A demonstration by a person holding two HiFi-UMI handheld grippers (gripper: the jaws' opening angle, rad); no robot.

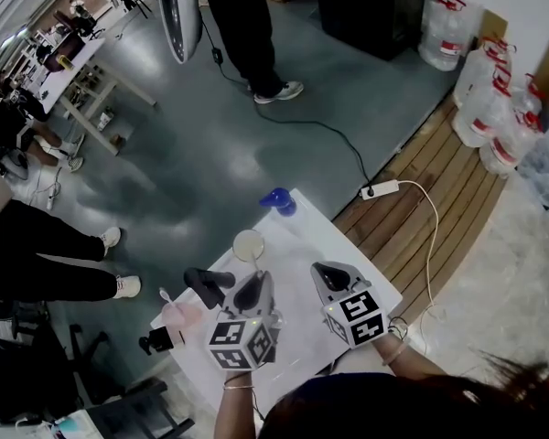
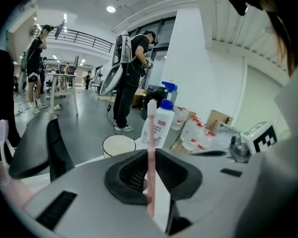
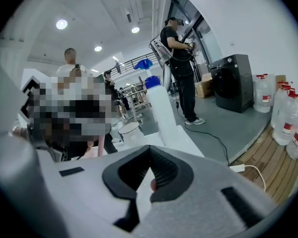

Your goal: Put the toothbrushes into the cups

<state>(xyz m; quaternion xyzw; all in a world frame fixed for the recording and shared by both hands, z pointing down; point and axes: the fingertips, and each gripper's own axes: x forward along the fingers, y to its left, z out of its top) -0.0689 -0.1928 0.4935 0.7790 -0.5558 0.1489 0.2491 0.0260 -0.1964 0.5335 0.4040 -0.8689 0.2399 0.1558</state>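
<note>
My left tongs [image 2: 151, 155] clamp the toothbrush [image 2: 151, 133] upright, head up, to lower it handle-first into the cup [image 2: 118, 145]; my right tongs [image 3: 149, 158] sit together, empty.

No words or numbers can be read. A red label is carried by the white bottle [image 2: 159, 128] and red ones by the water jugs [image 1: 490, 108], but their print is too small to be made out.

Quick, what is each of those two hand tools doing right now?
Left tool: closed on a pink toothbrush.
Right tool: closed, nothing in it.
</note>
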